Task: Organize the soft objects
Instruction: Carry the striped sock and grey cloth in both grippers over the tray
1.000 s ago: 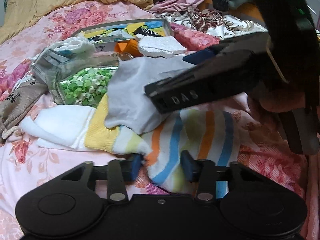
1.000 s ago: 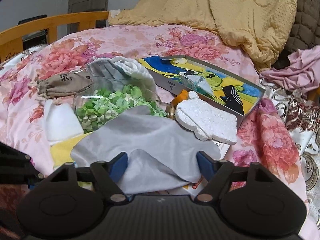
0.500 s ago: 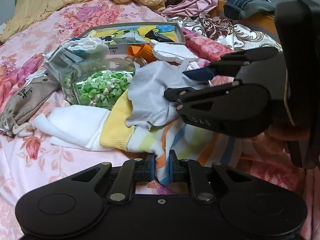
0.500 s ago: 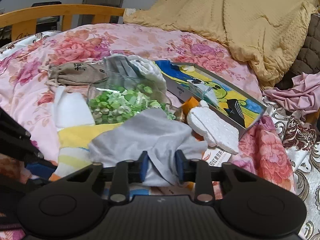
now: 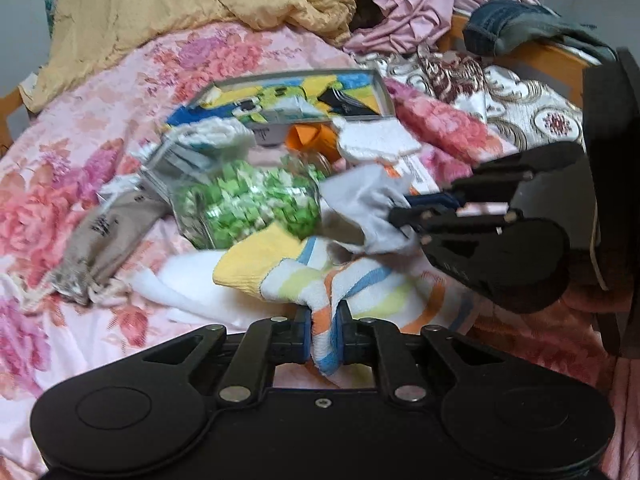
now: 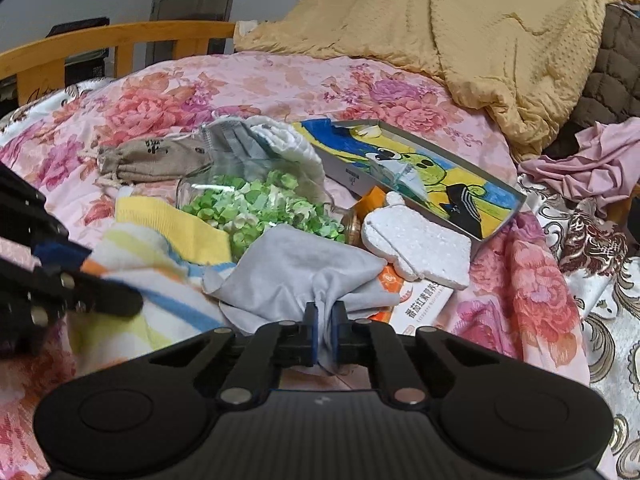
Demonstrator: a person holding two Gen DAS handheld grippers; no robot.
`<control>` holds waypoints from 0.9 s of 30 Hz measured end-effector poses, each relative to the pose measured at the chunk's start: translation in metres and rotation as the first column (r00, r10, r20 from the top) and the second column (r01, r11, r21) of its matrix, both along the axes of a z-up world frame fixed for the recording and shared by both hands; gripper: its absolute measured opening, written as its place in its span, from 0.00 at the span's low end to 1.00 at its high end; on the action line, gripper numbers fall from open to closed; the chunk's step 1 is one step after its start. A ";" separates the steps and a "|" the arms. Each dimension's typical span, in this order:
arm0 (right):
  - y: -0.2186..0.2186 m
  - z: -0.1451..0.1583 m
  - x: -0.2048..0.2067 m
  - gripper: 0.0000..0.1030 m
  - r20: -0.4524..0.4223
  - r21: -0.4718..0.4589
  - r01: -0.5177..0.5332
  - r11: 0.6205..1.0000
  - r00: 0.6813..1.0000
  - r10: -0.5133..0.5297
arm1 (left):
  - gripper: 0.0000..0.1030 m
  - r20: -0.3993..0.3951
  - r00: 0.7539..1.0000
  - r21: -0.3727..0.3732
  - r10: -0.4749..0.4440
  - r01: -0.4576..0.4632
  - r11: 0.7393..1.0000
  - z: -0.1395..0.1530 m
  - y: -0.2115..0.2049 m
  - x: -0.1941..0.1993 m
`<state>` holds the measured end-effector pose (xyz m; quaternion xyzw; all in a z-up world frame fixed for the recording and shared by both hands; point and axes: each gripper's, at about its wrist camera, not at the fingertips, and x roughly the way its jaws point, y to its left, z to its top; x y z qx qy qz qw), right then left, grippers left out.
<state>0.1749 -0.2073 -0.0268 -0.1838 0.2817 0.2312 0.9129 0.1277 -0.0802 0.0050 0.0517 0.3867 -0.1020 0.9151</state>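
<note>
A striped sock (image 5: 360, 280) with a yellow cuff, orange, blue and pale yellow bands lies on the floral bedspread (image 5: 80, 168). My left gripper (image 5: 325, 320) has its jaws closing tight on a bunched fold of it, pads pressing, and the fold is raised off the bed. A light grey cloth (image 6: 304, 268) lies over the sock beside it. My right gripper (image 6: 325, 320) is closing on a pinched edge of this cloth, pads pressing. In the left wrist view the right gripper (image 5: 404, 220) comes in from the right with the grey cloth (image 5: 360, 204) gathered at its tips.
A glass jar of green paper bits (image 6: 256, 208) lies just behind the cloths. Behind it sit a shallow cartoon-printed box (image 6: 420, 176), a white foam piece (image 6: 416, 244), a beige drawstring pouch (image 6: 156, 160) and a white sock (image 5: 188, 284). Yellow blanket (image 6: 480, 32) and pink clothing (image 6: 592, 160) are heaped farther back.
Both grippers went from open to shut. The left one closed on the striped sock and rose with a fold of it. The right one pinched the grey cloth's near edge.
</note>
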 end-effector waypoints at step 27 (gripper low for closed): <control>-0.044 0.060 0.010 0.06 0.269 0.273 0.124 0.954 0.942 -0.199 | 0.11 0.231 0.963 -0.116 0.140 -0.115 0.986 0.107 0.001 0.059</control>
